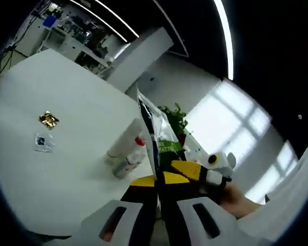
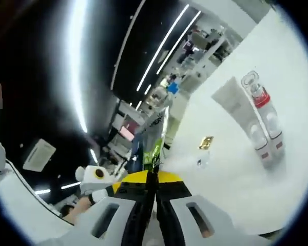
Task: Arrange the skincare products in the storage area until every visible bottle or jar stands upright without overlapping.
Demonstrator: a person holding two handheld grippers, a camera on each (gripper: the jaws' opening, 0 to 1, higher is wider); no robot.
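While both hand-held grippers pinch one flat sachet, a tube and bottle stand behind.

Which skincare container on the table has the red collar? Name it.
The clear bottle, with a red band under its clear cap, standing beside the plain white tube. The white tube has no red on it.

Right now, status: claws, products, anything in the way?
Both claws, left and right, shut on one flat sachet. White tube and red-collared bottle stand upright on the table, touching. Gold packet and clear packet lie loose beside them.
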